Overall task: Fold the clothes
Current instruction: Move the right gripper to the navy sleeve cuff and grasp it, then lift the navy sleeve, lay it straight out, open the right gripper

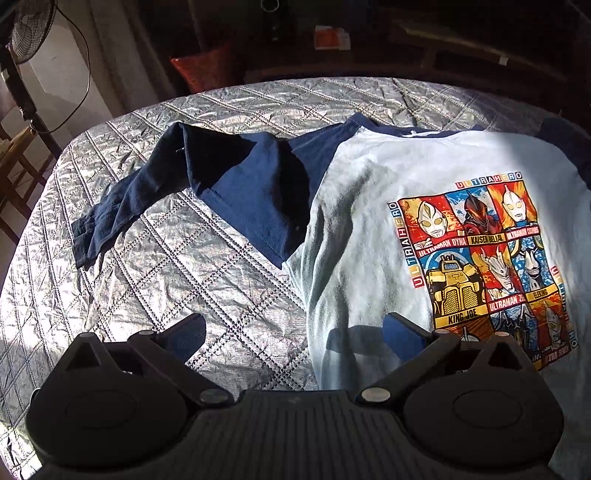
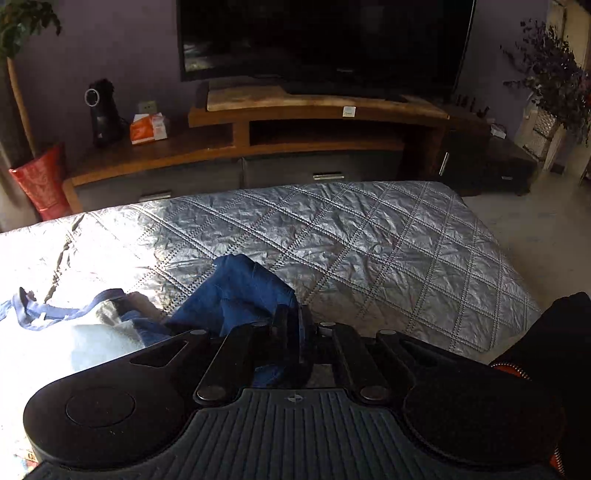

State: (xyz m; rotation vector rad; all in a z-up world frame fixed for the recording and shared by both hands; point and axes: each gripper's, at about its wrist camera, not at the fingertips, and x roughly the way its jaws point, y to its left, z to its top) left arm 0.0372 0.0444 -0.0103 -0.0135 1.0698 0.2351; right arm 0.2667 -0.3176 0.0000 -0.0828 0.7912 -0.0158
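Note:
A white raglan shirt (image 1: 369,221) with navy sleeves and a colourful Ultraman print (image 1: 480,258) lies face up on a silver quilted bed (image 1: 166,277). Its left navy sleeve (image 1: 155,192) stretches out to the left, creased and partly folded. My left gripper (image 1: 295,328) is open and empty, hovering above the shirt's lower left edge. In the right wrist view my right gripper (image 2: 293,325) is shut on the shirt's other navy sleeve (image 2: 240,291), which bunches up in front of the jaws. The navy collar (image 2: 55,314) and white body (image 2: 92,343) lie to its left.
A wooden TV stand (image 2: 295,129) with a dark television (image 2: 325,37) stands beyond the bed. A red vase (image 2: 40,181) and a standing fan (image 1: 29,29) are at the left. The quilt (image 2: 388,251) stretches right of the shirt to the bed's edge.

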